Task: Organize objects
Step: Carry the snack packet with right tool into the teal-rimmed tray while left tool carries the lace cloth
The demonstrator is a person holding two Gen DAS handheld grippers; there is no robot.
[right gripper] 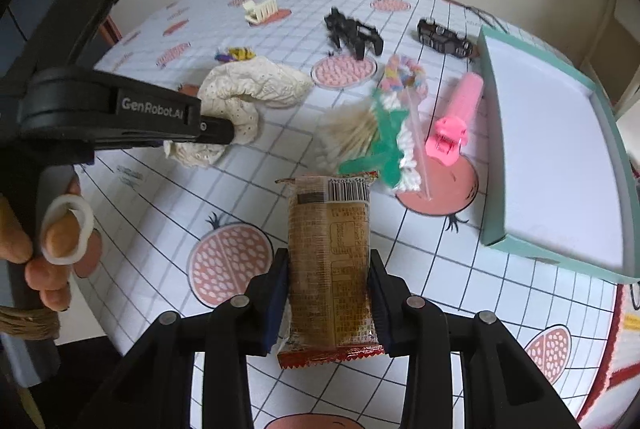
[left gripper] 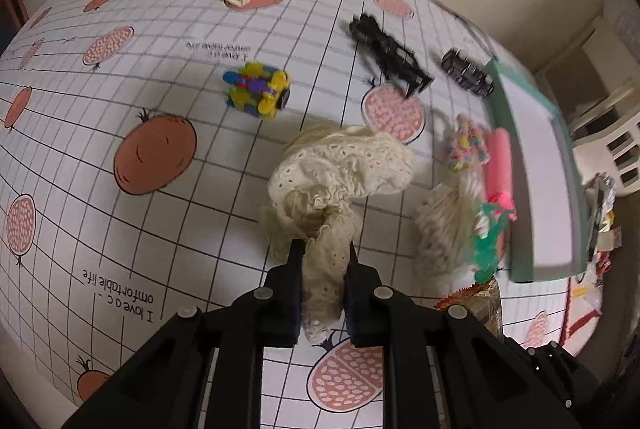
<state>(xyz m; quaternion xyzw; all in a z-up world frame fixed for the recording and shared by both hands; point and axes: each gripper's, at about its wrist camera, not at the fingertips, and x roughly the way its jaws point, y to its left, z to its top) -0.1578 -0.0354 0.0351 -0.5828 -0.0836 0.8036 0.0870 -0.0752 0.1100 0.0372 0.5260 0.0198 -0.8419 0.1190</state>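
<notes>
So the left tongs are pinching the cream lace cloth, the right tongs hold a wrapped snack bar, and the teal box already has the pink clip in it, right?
Not quite: the teal box holds nothing. The right wrist view shows the pink clip lying on the table beside it. The left tongs do pinch the lace cloth, and the right tongs hold the snack bar.

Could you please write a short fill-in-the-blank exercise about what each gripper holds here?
The left gripper is shut on the cream lace ____.
The right gripper is shut on a wrapped ____ bar.
The tray with the green rim holds ____.
The pink clip lies ____ the tray.

Missing words: scrunchie; snack; nothing; beside
</notes>
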